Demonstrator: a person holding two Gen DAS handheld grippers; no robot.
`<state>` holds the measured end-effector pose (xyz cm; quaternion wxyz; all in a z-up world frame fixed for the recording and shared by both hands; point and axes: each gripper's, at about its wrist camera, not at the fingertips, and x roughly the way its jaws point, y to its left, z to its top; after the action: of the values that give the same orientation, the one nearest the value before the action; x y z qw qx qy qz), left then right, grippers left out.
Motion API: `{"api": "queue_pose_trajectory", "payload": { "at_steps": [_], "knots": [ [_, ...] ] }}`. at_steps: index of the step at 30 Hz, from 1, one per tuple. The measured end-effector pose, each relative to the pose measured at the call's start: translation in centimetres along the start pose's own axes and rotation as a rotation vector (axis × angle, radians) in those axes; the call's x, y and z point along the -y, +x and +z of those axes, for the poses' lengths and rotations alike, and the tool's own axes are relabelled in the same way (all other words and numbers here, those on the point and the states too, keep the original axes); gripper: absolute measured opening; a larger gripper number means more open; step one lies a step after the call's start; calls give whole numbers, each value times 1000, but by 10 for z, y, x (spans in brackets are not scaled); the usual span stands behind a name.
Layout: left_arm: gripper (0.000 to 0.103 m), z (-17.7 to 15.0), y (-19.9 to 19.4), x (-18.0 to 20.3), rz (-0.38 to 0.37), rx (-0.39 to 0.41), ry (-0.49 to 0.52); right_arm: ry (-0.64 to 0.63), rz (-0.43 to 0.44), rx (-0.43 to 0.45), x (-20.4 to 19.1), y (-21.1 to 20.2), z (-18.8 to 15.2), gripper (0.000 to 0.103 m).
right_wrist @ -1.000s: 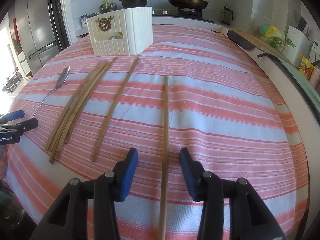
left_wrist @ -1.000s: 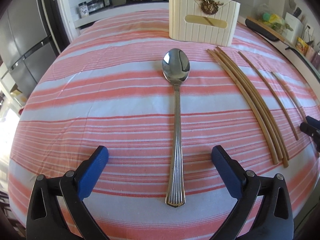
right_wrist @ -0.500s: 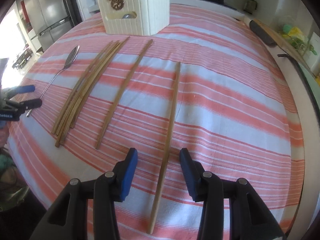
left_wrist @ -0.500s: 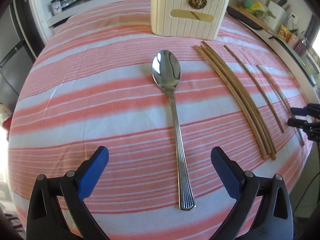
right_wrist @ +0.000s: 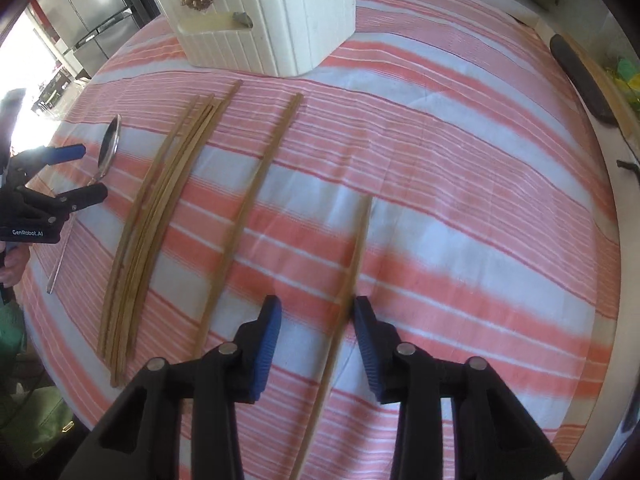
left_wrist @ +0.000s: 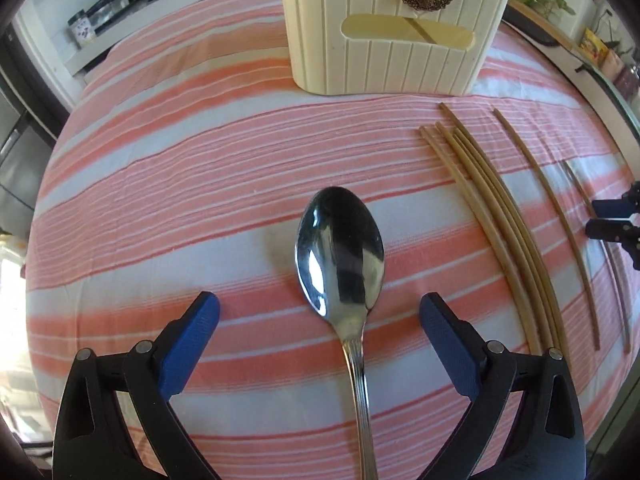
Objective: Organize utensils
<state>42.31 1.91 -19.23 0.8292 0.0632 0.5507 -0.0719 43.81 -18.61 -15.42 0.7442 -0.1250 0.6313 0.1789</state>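
Left wrist view: striped tablecloth (left_wrist: pixel 168 184) fills the field under both tools; cream utensil holder (left_wrist: pixel 384 40) stands well ahead of the left gripper (left_wrist: pixel 319 314), whose blue pads are spread wide, gripping nothing. Bundle of chopsticks (left_wrist: pixel 504 224) lies ahead and to its right. Spoon (left_wrist: pixel 340 256) lies between the pads, touching neither, bowl forward, handle running back under the tool. Right gripper (right_wrist: pixel 316 320) is parted, a single chopstick (right_wrist: pixel 352 264) lying in the gap close against its right pad, unclamped.
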Motion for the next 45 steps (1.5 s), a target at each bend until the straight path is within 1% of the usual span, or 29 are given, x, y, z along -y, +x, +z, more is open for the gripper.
{"api": "queue_pose_trajectory", "payload": {
  "at_steps": [1, 2, 3, 4, 5, 6, 8, 10, 14, 18, 21, 23, 27, 32, 37, 41, 45],
  "knots": [
    [97, 2, 1, 0, -3, 7, -7, 0, -5, -6, 0, 1, 4, 21],
    [92, 3, 1, -1, -11, 15, -15, 5, -6, -7, 1, 1, 7, 17],
    [87, 5, 0, -1, -18, 28, -23, 15, -1, -6, 3, 3, 10, 9],
    [74, 6, -2, -1, -16, 46, -27, 30, 10, -1, 6, 4, 14, 8],
    [54, 8, -4, -1, -19, 63, -27, 44, 21, 10, 9, 5, 17, 8],
    [42, 9, -6, -1, -34, 71, -28, 57, 29, 22, 11, 4, 18, 7],
    [42, 11, -6, -4, -35, 73, -42, 81, 38, 57, 15, 3, 20, 6],
    [42, 8, -13, -6, -32, 106, -50, 112, 59, 104, 19, -3, 19, 6],
    [42, -5, -51, -11, -51, 212, -76, 155, 94, 241, 29, -41, 4, 6],
    [42, -25, -105, -19, -79, 341, -100, 162, 106, 378, 33, -90, -15, 6],
    [42, -35, -141, -23, -89, 429, -113, 154, 104, 481, 28, -127, -33, 6],
    [42, -45, -160, -24, -100, 474, -129, 139, 85, 551, 12, -146, -44, 6],
    [42, -55, -187, -31, -121, 542, -166, 111, 52, 663, -5, -167, -58, 6],
    [42, -51, -202, -36, -132, 586, -189, 121, 45, 750, -10, -184, -59, 6],
    [42, -48, -206, -40, -138, 589, -196, 131, 55, 798, -13, -197, -56, 6],
    [42, -41, -206, -44, -147, 572, -195, 128, 55, 791, -12, -196, -50, 6],
    [42, -24, -210, -51, -152, 568, -194, 129, 57, 770, -7, -193, -37, 6]
  ]
}}
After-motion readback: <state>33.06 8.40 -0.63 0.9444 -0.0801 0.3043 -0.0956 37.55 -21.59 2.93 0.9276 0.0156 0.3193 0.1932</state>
